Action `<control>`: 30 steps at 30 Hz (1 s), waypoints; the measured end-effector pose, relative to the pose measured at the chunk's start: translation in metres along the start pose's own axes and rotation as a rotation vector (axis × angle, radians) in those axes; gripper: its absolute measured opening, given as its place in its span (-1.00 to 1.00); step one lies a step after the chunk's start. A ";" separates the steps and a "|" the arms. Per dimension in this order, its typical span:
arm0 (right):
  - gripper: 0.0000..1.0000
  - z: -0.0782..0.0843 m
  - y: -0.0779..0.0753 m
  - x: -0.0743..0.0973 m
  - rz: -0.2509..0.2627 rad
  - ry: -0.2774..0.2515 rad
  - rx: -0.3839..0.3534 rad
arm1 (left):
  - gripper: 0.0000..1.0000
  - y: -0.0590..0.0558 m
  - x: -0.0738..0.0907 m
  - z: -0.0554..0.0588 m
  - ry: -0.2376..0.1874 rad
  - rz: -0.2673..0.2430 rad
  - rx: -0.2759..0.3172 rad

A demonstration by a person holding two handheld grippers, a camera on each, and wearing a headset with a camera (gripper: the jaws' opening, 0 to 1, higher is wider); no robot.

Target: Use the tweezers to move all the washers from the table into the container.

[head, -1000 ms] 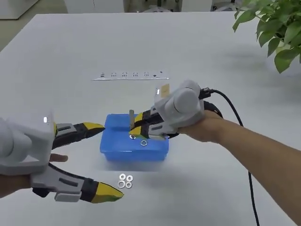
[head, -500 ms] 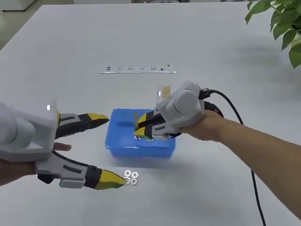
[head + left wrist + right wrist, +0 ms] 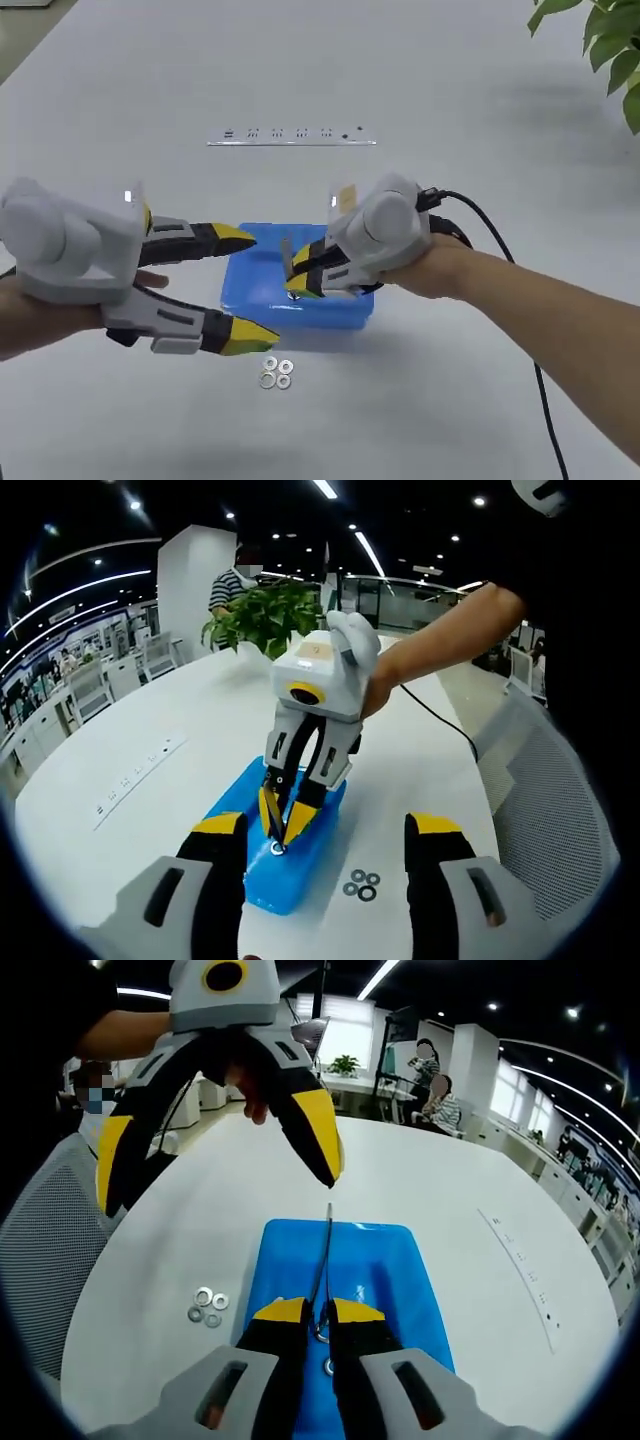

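**A:** Head view first. What has changed for us in the last second?

**B:** The left gripper [image 3: 245,287] has come up and in. Its fingers [image 3: 232,236], spread wide and holding nothing, now flank the left end of the blue container [image 3: 300,312]. The lower one sits between the container and the washers [image 3: 276,373] left on the tabletop [image 3: 450,130]. A second ago it hung lower and further out. The right gripper [image 3: 303,283] stays over the container, with the tweezers [image 3: 285,255] angled down inside.

**A:** And for the task?

**B:** We judge that one delivery is ending. The cluster on the tabletop is still waiting.

**A:** Left gripper view?

**B:** We look out between our open fingers at the right gripper. It is pitched steeply down, forearm rising behind it. The tweezer tips are low in the container with a washer [image 3: 277,848] at them. We cannot tell whether it is pinched or already released.

**A:** Right gripper view?

**B:** Our fingers are clamped on the tweezers, which run forward over the blue floor. The loose cluster lies left of the container, and the left gripper gapes above.
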State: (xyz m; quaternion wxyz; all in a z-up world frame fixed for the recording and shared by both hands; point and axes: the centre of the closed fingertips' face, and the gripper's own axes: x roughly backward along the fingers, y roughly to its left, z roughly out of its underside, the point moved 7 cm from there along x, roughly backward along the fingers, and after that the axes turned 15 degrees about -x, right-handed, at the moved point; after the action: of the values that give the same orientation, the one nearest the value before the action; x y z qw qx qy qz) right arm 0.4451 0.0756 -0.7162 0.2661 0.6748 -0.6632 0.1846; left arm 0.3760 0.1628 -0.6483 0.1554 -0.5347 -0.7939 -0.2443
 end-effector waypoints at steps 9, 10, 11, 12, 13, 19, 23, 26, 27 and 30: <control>-0.82 0.001 0.000 0.000 0.001 0.002 0.001 | -0.13 0.020 -0.013 0.002 0.016 -0.004 -0.040; -0.82 0.001 0.000 0.000 0.001 0.002 0.001 | -0.21 0.021 -0.014 0.002 0.016 -0.003 -0.044; -0.82 0.001 0.000 0.000 0.001 0.003 0.003 | -0.27 0.023 -0.015 0.002 0.017 -0.004 -0.054; -0.82 0.001 0.000 0.000 0.000 0.004 0.004 | -0.33 0.024 -0.016 0.002 0.017 -0.004 -0.054; -0.82 0.001 0.000 0.000 0.000 0.004 0.006 | -0.38 0.026 -0.018 0.002 0.018 -0.002 -0.057; -0.82 0.002 0.000 0.001 -0.001 0.006 0.008 | -0.57 0.030 -0.024 0.004 0.027 0.009 -0.073; -0.81 0.002 0.000 0.000 -0.003 0.007 0.012 | -0.67 0.033 -0.028 0.006 0.037 0.017 -0.079; -0.81 0.001 0.000 0.000 -0.004 0.006 0.013 | -0.75 0.034 -0.028 0.006 0.037 0.021 -0.080; -0.81 0.001 0.000 0.000 -0.004 0.007 0.014 | -0.77 0.034 -0.028 0.006 0.034 0.021 -0.079; -0.81 0.001 0.000 0.000 -0.005 0.006 0.013 | -0.83 0.035 -0.029 0.005 0.033 0.025 -0.081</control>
State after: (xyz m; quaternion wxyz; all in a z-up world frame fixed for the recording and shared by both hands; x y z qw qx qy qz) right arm 0.4451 0.0749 -0.7174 0.2643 0.6774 -0.6596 0.1901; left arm 0.4190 0.1543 -0.6595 0.1495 -0.5463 -0.7741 -0.2829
